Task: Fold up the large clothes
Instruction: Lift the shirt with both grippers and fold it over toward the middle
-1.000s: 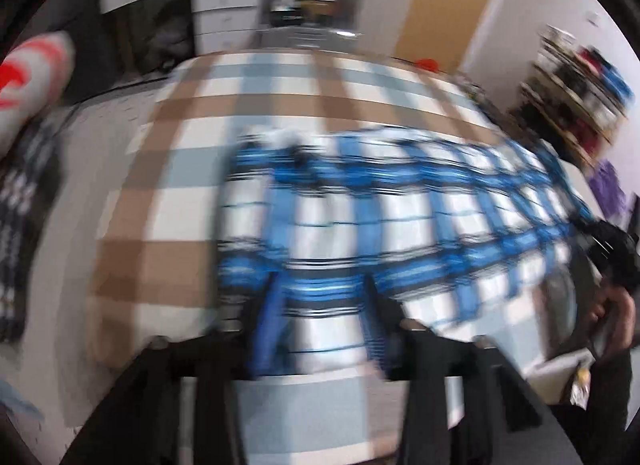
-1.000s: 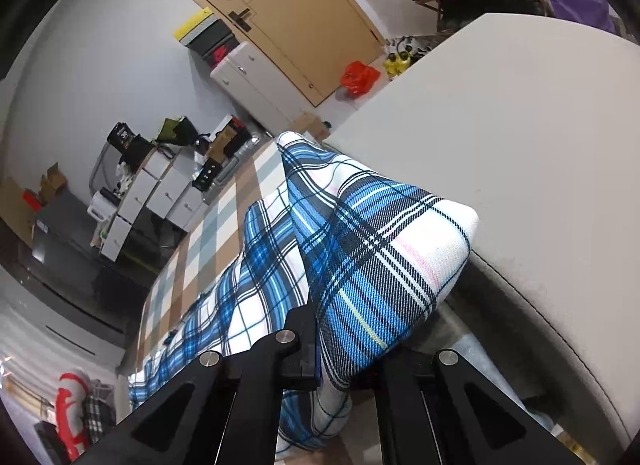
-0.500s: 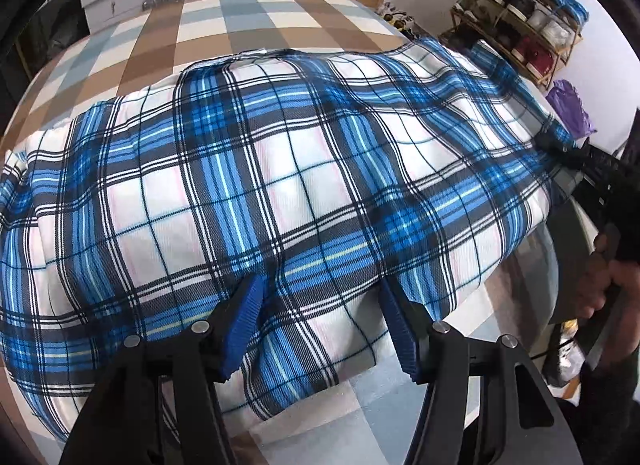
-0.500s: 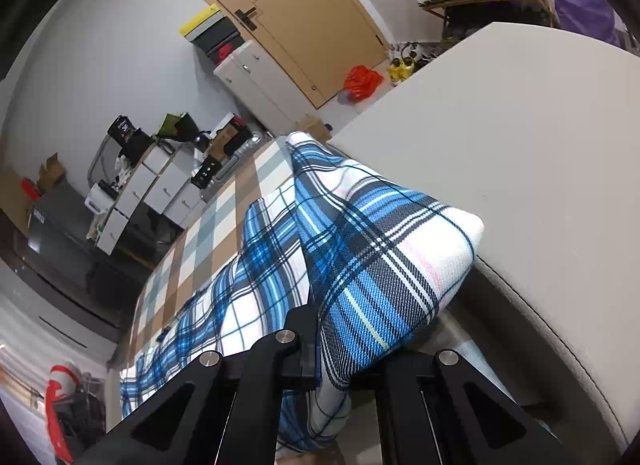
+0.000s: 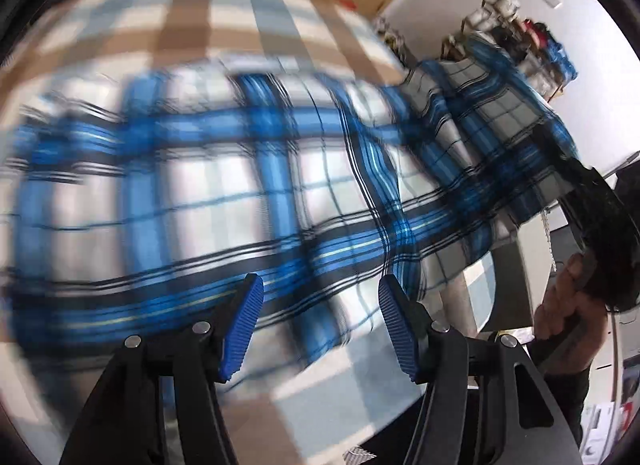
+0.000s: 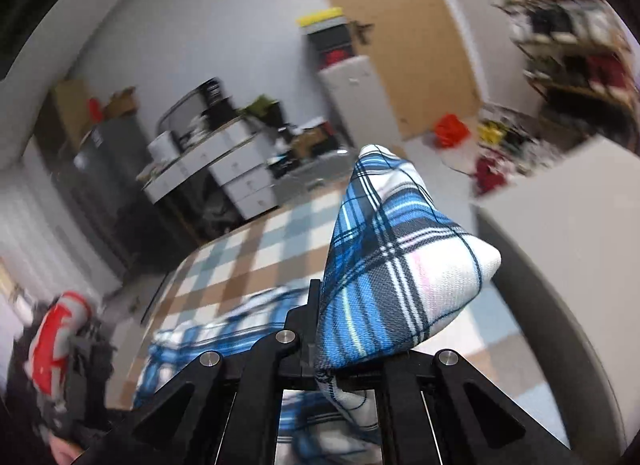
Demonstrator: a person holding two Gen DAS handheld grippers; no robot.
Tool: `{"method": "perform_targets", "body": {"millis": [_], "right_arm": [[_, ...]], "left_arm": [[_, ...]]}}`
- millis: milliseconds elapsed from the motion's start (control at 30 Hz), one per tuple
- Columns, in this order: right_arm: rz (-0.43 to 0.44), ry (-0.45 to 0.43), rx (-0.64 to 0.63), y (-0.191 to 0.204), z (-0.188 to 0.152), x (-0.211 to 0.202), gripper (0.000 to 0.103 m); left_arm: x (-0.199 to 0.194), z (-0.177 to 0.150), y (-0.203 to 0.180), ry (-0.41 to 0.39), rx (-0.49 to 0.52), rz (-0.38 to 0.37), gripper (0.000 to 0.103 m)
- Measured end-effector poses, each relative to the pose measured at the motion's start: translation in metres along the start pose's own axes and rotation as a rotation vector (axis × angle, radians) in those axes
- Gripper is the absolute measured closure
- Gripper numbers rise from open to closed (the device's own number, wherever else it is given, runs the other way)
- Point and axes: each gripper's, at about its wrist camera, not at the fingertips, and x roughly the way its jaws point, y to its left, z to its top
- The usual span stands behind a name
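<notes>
A large blue, white and black plaid cloth [image 5: 248,193] lies spread over the checked brown, blue and white bed [image 5: 224,13], blurred by motion. My left gripper [image 5: 320,321] hovers over its near edge, blue pads apart and nothing between them. In the left wrist view the cloth's right end [image 5: 500,137] is lifted off the bed, towards the right gripper held by a hand [image 5: 568,305]. My right gripper [image 6: 340,345] is shut on a bunched corner of the plaid cloth [image 6: 392,273], which bulges up over the fingers and hides the tips.
A grey padded edge [image 6: 560,225] runs to the right of the bed. White drawer units [image 6: 240,169] and a wooden door [image 6: 408,25] stand at the far side. A shoe rack [image 5: 528,37] is at the right, a red and white object [image 6: 56,329] at the left.
The right gripper has risen and rolled, lifting the cloth's corner off the bed. The left gripper has swung across the cloth, still open and holding nothing.
</notes>
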Motion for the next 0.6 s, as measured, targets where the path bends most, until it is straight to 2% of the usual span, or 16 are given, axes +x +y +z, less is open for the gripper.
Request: {"method": "perform_targets", "body": {"millis": [100, 133, 300, 367, 467, 600], "right_arm": [[0.019, 0.008, -0.070, 0.037, 0.006, 0.002, 0.099], [0.023, 0.014, -0.098, 0.052, 0.008, 0.004, 0.099], [0.068, 0.071, -0.218, 0.133, 0.002, 0.022, 0.099], [0.097, 0.125, -0.262, 0.171, -0.012, 0.036, 0.099], [0.113, 0.202, -0.332, 0.207, -0.041, 0.061, 0.098], [0.066, 0.298, -0.517, 0.251, -0.107, 0.098, 0.098]], "left_arm": [[-0.040, -0.016, 0.009, -0.040, 0.082, 0.118, 0.048], [-0.054, -0.022, 0.017, -0.059, 0.095, 0.130, 0.048], [-0.085, -0.048, 0.070, -0.130, 0.001, 0.221, 0.048], [-0.088, -0.056, 0.092, -0.144, -0.073, 0.199, 0.048], [-0.090, -0.062, 0.115, -0.154, -0.152, 0.156, 0.048], [-0.098, -0.069, 0.136, -0.191, -0.214, 0.076, 0.048]]}}
